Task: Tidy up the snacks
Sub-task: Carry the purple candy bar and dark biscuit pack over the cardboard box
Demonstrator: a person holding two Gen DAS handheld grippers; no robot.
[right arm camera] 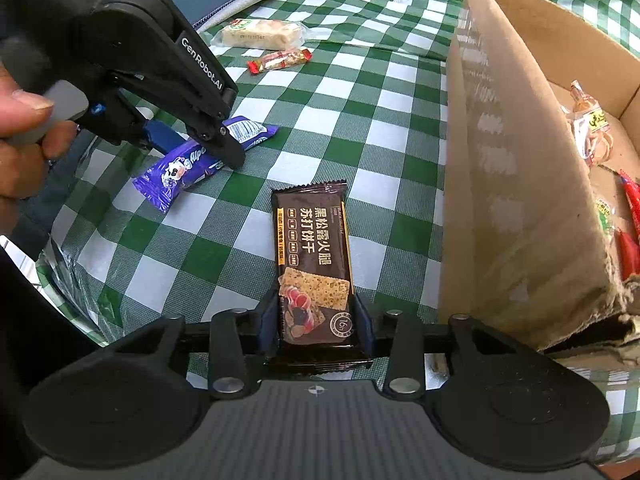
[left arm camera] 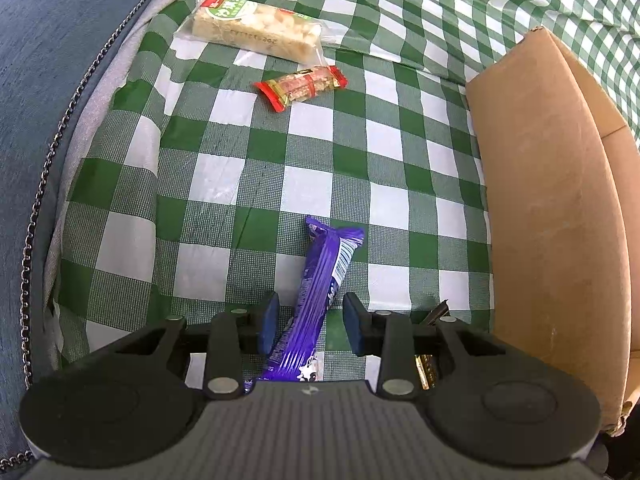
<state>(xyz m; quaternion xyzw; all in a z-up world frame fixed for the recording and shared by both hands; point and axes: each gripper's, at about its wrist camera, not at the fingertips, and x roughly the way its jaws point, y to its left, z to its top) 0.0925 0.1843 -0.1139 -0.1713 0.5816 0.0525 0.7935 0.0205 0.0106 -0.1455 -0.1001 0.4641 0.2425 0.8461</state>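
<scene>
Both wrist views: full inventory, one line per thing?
purple bar: 1, purple, on cloth between left claw's pads
brown cracker pack: 1, dark brown, between right claw's pads
rice-crisp pack: 1, clear with green label, far side of cloth
red-ended bar: 1, red, near it
cardboard box: 1, brown, right side, snacks inside
checked cloth: 1, green-white
left claw: 1, black
right claw: 1, black
hand: 1, on left claw's handle

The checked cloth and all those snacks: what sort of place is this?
Probably a home or a mock-up of one, set for tidying snacks. A green checked cloth covers the surface, wrapped snacks like a purple bar lie loose, and a cardboard box holds others.
</scene>
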